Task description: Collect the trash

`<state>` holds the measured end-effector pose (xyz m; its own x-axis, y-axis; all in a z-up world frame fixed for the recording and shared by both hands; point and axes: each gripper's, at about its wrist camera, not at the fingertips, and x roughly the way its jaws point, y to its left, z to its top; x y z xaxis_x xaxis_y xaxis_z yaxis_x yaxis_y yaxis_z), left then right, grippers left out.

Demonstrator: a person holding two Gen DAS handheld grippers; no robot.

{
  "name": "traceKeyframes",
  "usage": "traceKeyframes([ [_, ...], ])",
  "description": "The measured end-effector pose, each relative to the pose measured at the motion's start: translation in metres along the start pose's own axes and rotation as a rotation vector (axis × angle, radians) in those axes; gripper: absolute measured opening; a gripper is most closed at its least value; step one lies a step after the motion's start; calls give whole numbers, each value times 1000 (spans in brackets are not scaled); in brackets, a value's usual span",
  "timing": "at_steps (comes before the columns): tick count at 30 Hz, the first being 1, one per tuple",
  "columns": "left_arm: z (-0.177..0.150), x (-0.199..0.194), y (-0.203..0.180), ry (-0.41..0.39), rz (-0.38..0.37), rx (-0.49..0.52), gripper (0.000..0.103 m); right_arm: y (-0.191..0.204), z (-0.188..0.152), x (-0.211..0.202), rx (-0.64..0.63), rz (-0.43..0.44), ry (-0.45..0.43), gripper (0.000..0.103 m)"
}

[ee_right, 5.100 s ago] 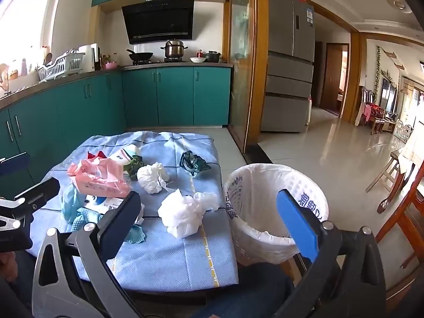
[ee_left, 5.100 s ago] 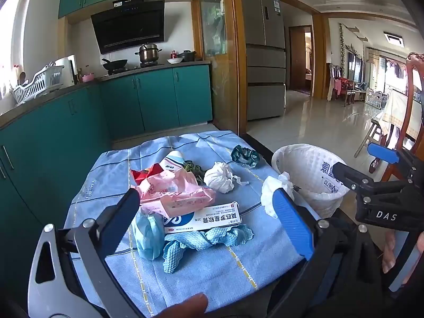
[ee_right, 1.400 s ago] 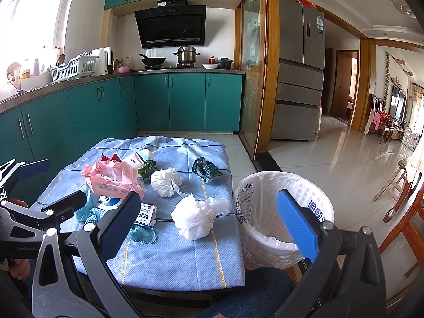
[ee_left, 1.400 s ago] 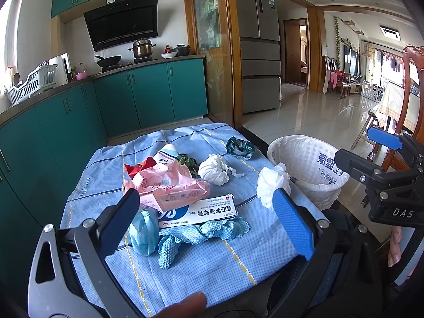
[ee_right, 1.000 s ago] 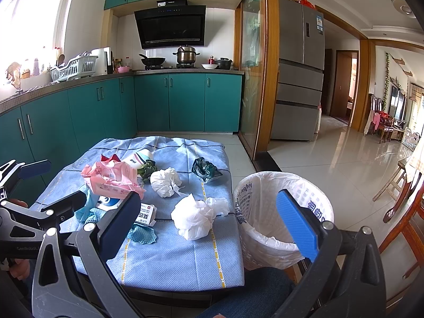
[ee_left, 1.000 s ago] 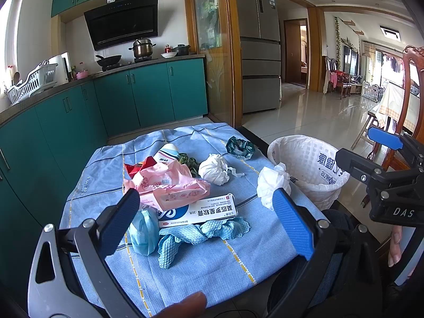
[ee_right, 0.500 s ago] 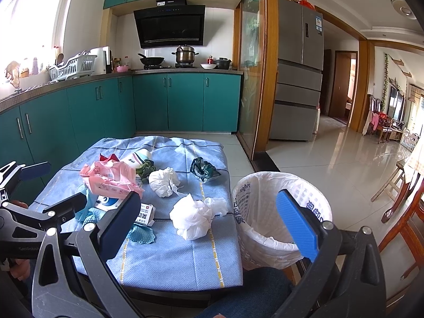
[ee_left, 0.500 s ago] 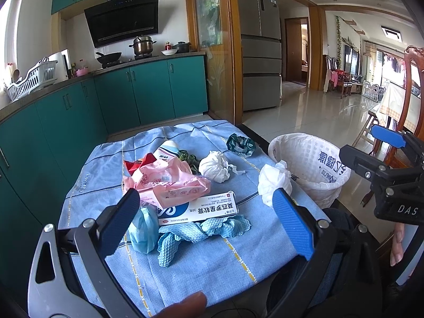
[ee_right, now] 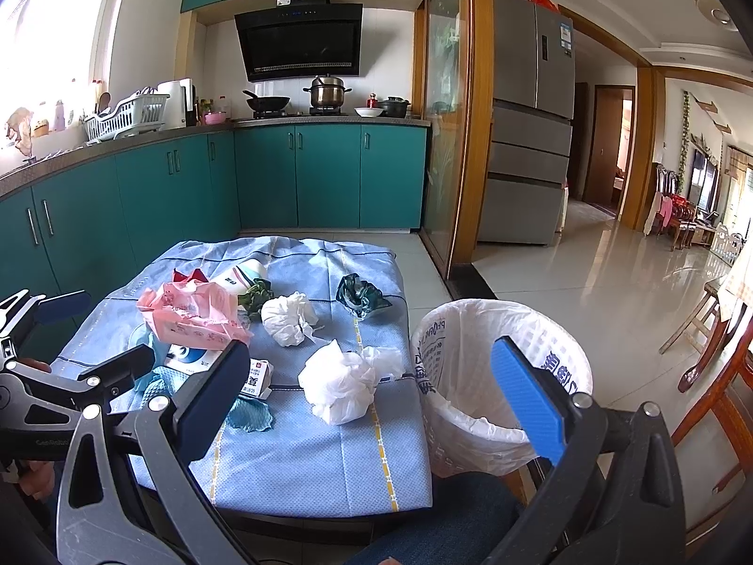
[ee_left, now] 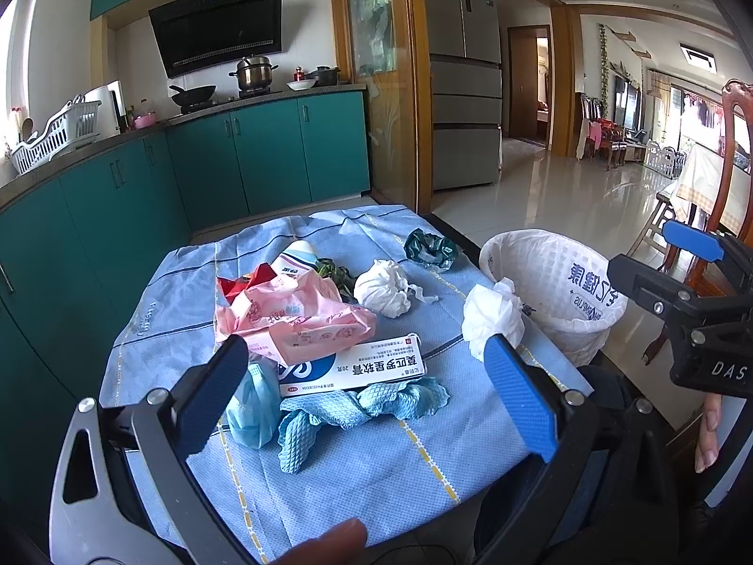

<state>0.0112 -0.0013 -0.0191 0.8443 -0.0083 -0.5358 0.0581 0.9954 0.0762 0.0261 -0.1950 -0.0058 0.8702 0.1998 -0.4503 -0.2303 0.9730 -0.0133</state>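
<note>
Trash lies on a small table under a blue cloth (ee_left: 376, 461) (ee_right: 306, 452): a pink plastic wrapper (ee_left: 301, 318) (ee_right: 193, 313), a white-and-blue carton (ee_left: 362, 367), a crumpled blue cloth (ee_left: 357, 407), two white paper wads (ee_left: 492, 318) (ee_right: 341, 383) (ee_left: 383, 287) (ee_right: 287, 318) and a dark green wad (ee_left: 430, 247) (ee_right: 360, 294). A white-lined trash bin (ee_left: 555, 282) (ee_right: 489, 367) stands at the table's right edge. My left gripper (ee_left: 364, 395) is open before the pile, holding nothing. My right gripper (ee_right: 372, 395) is open, spanning the nearer wad and the bin.
Teal kitchen cabinets (ee_right: 188, 193) run along the left and back, with a stove, pots and a dish rack (ee_right: 127, 117) on the counter. A fridge (ee_right: 529, 122) stands beyond a wooden partition. Wooden chairs (ee_right: 720, 343) stand right of the bin. Tiled floor (ee_right: 588, 282) stretches to the right.
Both views have shifted only slightly; the table and trash sit a little differently in the frame. Nothing has been picked up, and both grippers stay open.
</note>
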Motion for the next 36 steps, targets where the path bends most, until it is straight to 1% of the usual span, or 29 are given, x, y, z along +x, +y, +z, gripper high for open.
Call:
traceKeyframes([
  [9,-3,8,2,21,4,-3,100,2,0,8,-5,2,16,100],
  [13,-5,15,4,41,10,-2,100,2,0,14,-7,-6,37,100],
  [15,-7,21,8,58,31,6,100,2,-3,22,-12,-16,67,100],
  [16,-9,27,14,83,63,6,100,2,-4,24,-12,-14,73,100],
  [19,-20,46,43,160,91,-49,100,-3,-11,41,30,24,106,100],
  [22,-34,58,70,222,108,-91,100,-10,-17,66,78,35,157,100],
  [25,-52,61,91,266,76,-124,100,-13,-24,100,102,31,224,100],
  [27,-60,61,96,277,64,-138,100,-5,-29,124,83,31,280,100],
  [29,-65,62,97,286,30,-147,100,6,-33,140,60,56,303,99],
  [31,-65,65,95,287,-9,-142,100,15,-37,152,43,74,331,93],
  [32,-64,67,96,283,-11,-137,100,20,-40,159,33,77,349,89],
  [34,-60,74,101,272,12,-137,100,26,-44,164,31,102,371,65],
  [36,-55,85,118,287,14,-190,99,28,-46,161,32,140,366,52],
])
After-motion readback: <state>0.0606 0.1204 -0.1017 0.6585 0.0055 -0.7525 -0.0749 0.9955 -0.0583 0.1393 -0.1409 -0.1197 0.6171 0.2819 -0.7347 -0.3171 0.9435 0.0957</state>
